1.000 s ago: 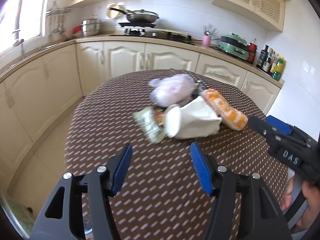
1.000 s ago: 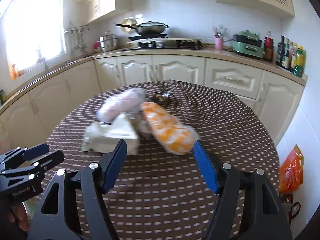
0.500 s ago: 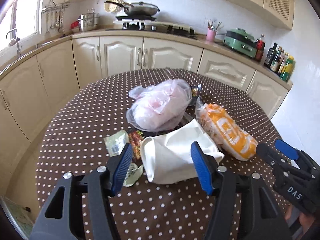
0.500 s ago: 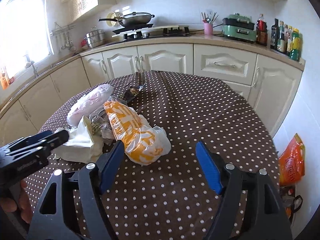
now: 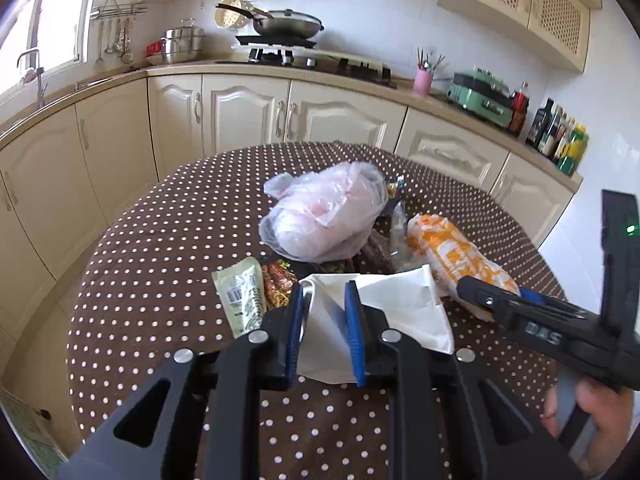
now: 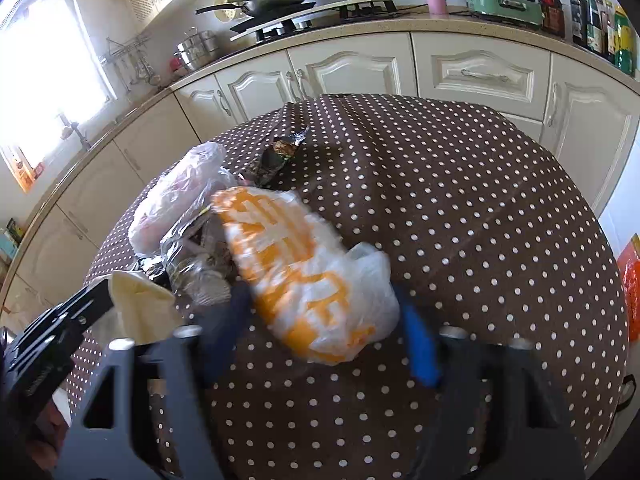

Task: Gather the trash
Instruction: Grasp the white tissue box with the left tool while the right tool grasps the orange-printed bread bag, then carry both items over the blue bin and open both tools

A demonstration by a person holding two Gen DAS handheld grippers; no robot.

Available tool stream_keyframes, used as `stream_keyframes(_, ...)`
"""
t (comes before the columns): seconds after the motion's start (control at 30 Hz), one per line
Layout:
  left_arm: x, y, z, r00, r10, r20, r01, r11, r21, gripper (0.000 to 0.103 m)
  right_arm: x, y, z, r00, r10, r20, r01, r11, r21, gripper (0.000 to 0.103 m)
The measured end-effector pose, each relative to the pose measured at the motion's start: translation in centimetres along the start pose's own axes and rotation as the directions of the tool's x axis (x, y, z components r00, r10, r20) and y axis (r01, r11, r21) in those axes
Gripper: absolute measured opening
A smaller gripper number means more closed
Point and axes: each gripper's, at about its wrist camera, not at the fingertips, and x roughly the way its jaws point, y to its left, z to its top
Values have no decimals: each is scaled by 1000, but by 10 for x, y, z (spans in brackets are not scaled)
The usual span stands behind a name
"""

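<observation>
A pile of trash lies on the brown dotted table [image 5: 160,280]. My left gripper [image 5: 325,304] is closing, and its blue pads pinch the near edge of a white paper bag [image 5: 400,308]. Beside the bag lie a green wrapper [image 5: 242,296] and a red snack wrapper [image 5: 280,284], with a pink plastic bag [image 5: 324,216] behind them. My right gripper [image 6: 320,332] is closing around the orange-and-white plastic bag [image 6: 296,272]. The bag sits between the blurred fingers and does not look squeezed. Left of the orange bag lie a clear crumpled wrapper [image 6: 192,256] and the white paper bag [image 6: 140,308].
A dark foil wrapper [image 6: 280,152] lies farther back on the table. Cream cabinets [image 5: 240,112] and a counter with a stove and pan [image 5: 288,24] ring the far side. An orange bag [image 6: 632,280] sits low at the right, off the table. A person's hand [image 5: 600,432] holds the right gripper.
Both grippers have moved in on the pile. The left jaws narrowed onto the white paper bag's edge. The right jaws came down and narrowed round the orange bag.
</observation>
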Motion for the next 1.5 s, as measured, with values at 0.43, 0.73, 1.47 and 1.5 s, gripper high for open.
stream_keyframes(0.43,-86,24,2,984,-57,170,68,996,-65,19,-86,44,-21,970,-56,238,76,994,-77,42)
stream_keyframes(0.73,-153,109,-29,969,77,233,-37,984,-174,19,-96,154,-41,968,155,197,-100,960,-260,42)
stream_keyframes(1.47,-148,378,-199,905,407,-124,-412,763,-499,19,59,394,-178,942,267,-203,-335,789,-515,42)
stream_keyframes(1.5,-140,380,-199,905,404,-135,-415,760,-500,18,65,394,-180,941,263,-213,-337,791,-510,42)
